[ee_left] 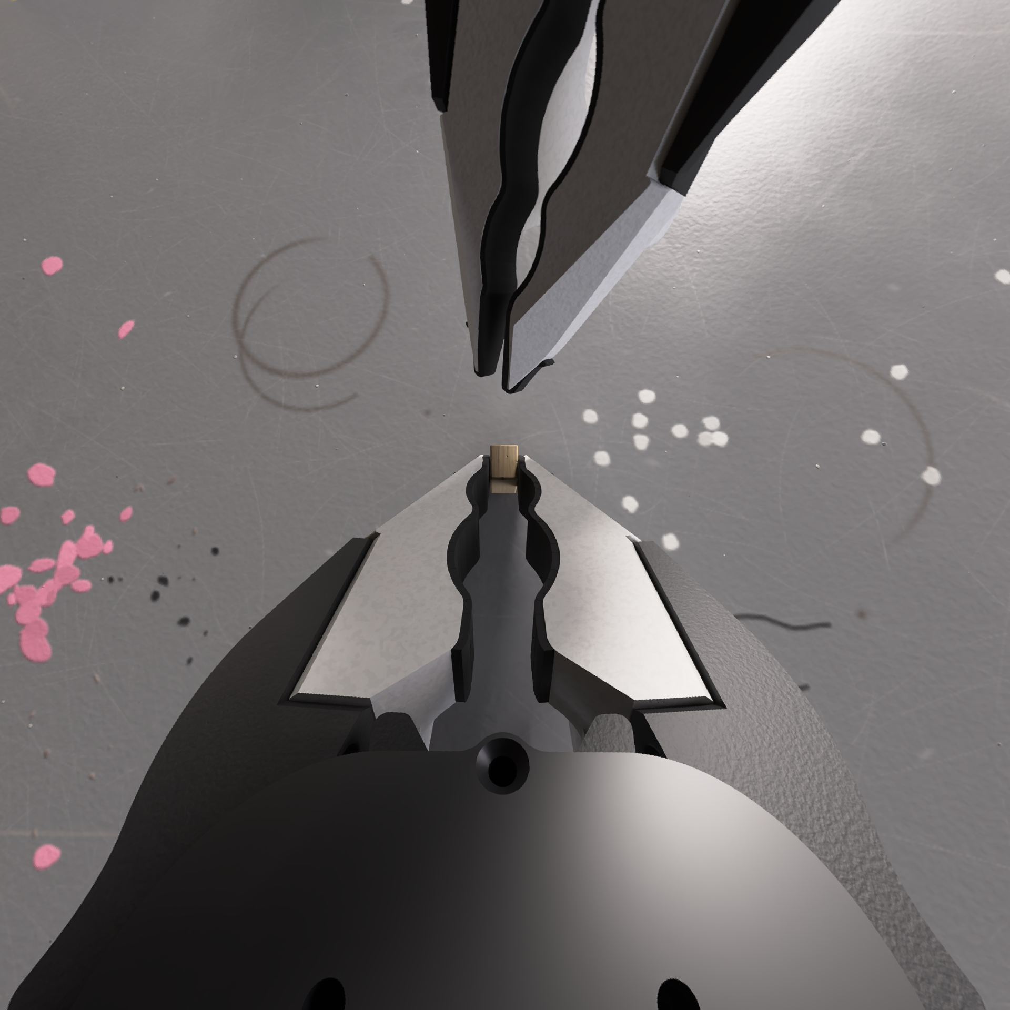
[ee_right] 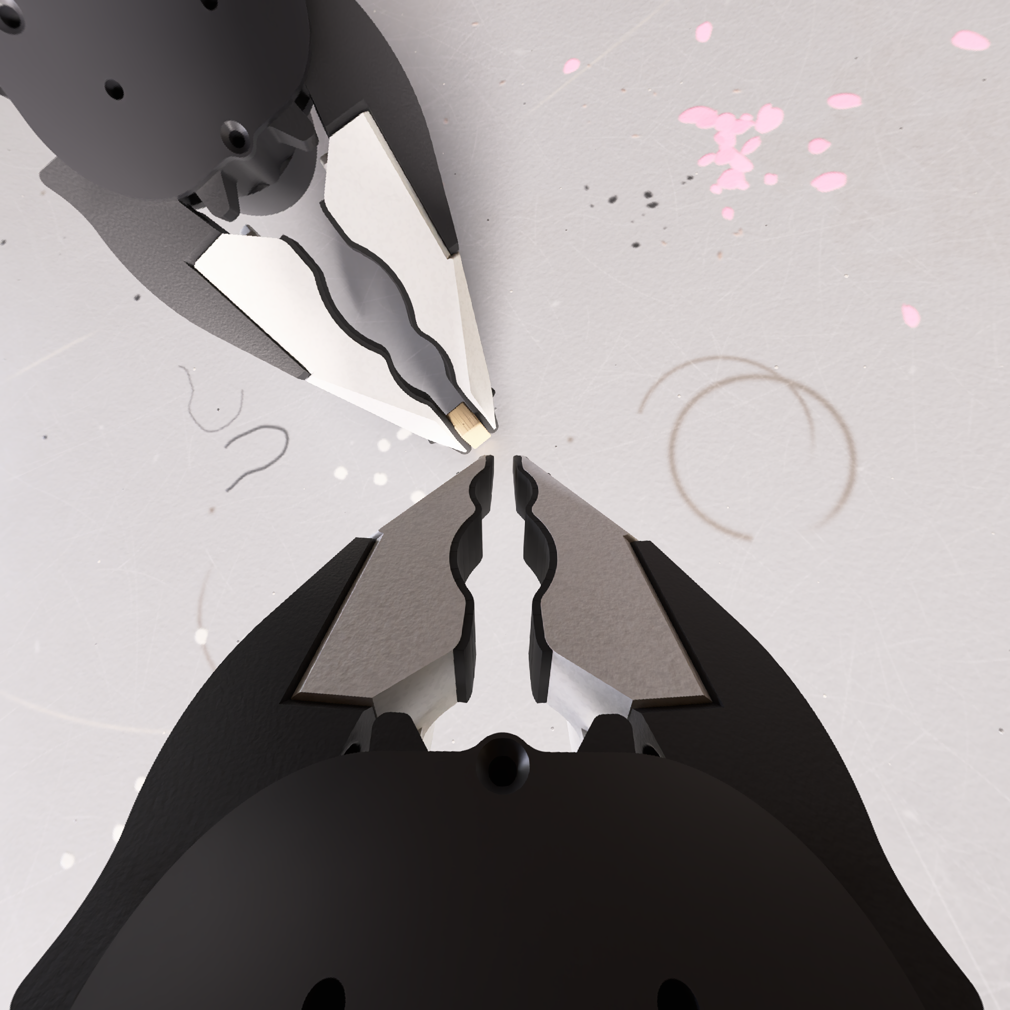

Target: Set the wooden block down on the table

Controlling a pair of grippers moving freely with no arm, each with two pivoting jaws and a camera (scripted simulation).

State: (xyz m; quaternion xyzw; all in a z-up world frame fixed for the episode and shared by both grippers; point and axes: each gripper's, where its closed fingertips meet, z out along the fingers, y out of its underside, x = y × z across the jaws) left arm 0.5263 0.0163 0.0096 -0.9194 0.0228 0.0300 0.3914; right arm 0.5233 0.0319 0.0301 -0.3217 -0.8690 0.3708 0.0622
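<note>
A small wooden block (ee_left: 503, 461) is pinched between the tips of my left gripper (ee_left: 503, 464), which is shut on it and holds it close over the grey table (ee_left: 218, 164). The right wrist view shows the same block (ee_right: 466, 428) at the left gripper's tips (ee_right: 474, 439). My right gripper (ee_right: 503, 463) points at the block from the opposite side, a short way off. Its jaws stand a narrow gap apart with nothing between them. In the left wrist view the right gripper (ee_left: 494, 381) comes in from the top.
The table top carries pink paint splatter (ee_left: 49, 579), white dots (ee_left: 677, 432), dark ring marks (ee_left: 311, 322) and a thin dark squiggle (ee_right: 257, 453). All are flat marks. No other objects are in view.
</note>
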